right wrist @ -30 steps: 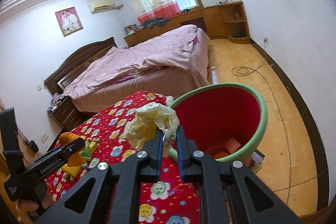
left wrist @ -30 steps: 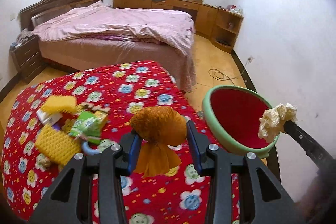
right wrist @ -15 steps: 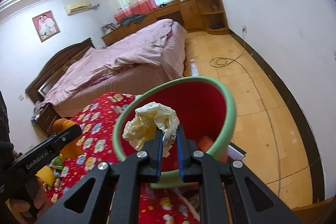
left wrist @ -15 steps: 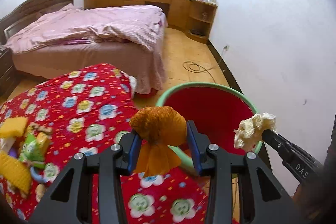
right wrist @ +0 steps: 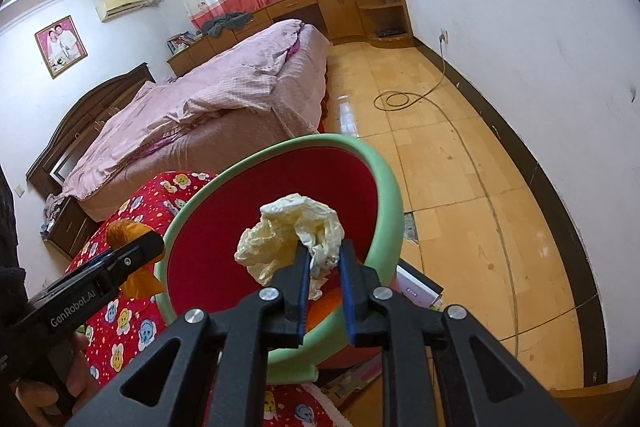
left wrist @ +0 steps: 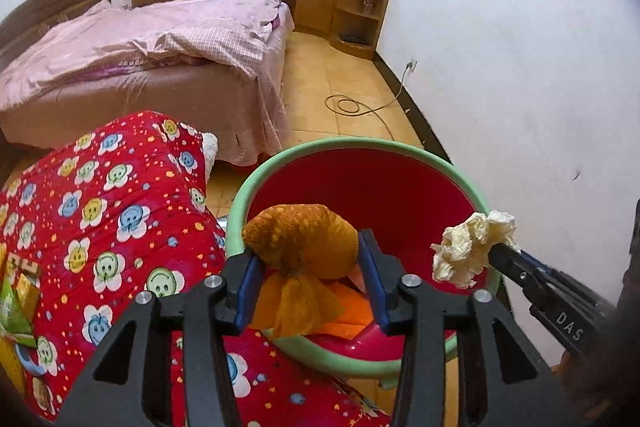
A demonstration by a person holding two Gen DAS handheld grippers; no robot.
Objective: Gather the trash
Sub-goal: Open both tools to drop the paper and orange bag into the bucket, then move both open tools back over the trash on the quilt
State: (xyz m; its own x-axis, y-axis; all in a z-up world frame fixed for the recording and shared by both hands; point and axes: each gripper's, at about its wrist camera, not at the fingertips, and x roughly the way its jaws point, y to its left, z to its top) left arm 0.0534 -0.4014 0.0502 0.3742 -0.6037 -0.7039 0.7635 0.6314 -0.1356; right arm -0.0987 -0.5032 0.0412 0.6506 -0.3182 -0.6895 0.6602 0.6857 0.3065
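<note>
Holding both grippers over red bin (left wrist: 404, 195), green-rimmed, beside flowered red cover (left wrist: 120, 211). Our left gripper (left wrist: 310, 267): jaws opening, orange wad (left wrist: 300, 241) still between pads, above bin's near rim. Our right gripper (right wrist: 323, 263): jaws opening, crumpled pale paper (right wrist: 288, 231) between fingertips, over bin mouth.

We can read "GenRobot.AI" in white on the black side of the left gripper (right wrist: 322, 281), seen from the right wrist. On the right gripper (left wrist: 486, 259), seen from the left wrist, we make out only the white letters "DAS". Nothing else is legible.
</note>
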